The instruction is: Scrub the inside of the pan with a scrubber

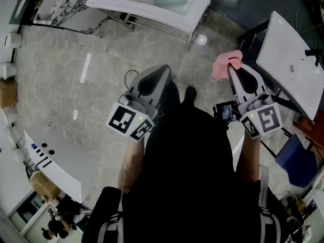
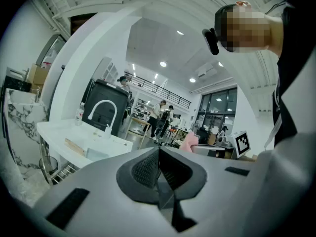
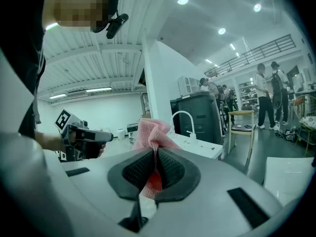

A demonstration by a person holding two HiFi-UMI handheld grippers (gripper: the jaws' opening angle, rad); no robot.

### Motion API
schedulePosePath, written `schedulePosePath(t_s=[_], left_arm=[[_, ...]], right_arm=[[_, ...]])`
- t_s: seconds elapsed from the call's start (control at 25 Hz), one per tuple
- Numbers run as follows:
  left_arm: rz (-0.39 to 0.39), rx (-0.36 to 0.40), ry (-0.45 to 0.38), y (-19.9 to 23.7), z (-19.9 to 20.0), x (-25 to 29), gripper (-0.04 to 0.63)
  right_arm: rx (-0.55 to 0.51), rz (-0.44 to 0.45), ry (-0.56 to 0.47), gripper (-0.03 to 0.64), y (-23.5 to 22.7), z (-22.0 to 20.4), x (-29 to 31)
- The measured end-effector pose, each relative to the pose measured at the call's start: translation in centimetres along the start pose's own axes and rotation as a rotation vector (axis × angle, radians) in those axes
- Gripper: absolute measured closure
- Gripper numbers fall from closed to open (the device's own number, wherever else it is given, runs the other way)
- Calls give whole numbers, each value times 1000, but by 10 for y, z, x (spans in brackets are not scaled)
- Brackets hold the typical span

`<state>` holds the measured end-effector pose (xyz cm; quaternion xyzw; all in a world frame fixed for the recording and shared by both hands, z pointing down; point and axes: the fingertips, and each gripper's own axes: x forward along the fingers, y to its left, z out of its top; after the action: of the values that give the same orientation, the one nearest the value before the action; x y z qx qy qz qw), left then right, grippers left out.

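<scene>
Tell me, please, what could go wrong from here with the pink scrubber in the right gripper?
The right gripper pinches only a fold of the pink scrubber; most sticks out past the jaws, so it may slip when scrubbing. A thin cable lies on the floor beside the person, a possible trip hazard.

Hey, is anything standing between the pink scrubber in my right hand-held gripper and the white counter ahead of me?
Nothing visible does. The right hand-held gripper holds the pink scrubber, and the grey floor from there to the white counter looks open. A second white table stands off to the right.
</scene>
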<state>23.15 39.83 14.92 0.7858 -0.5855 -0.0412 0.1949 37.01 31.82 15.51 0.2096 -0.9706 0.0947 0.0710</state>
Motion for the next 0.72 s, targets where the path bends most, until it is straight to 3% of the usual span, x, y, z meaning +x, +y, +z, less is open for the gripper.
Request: schedulePosePath(t_s=[0.2,0.4,0.72], left_arm=[[15,-17,5,-3,-4,-3,563],[34,-1,37,1,-11,-11,563],[47,-11,48,50,-8,-20,563]], right_arm=[[4,26,-10,581,4,1,-1],[78,61,-33,581,12,-4,6],[58,49,-9,580,19,-3,53]])
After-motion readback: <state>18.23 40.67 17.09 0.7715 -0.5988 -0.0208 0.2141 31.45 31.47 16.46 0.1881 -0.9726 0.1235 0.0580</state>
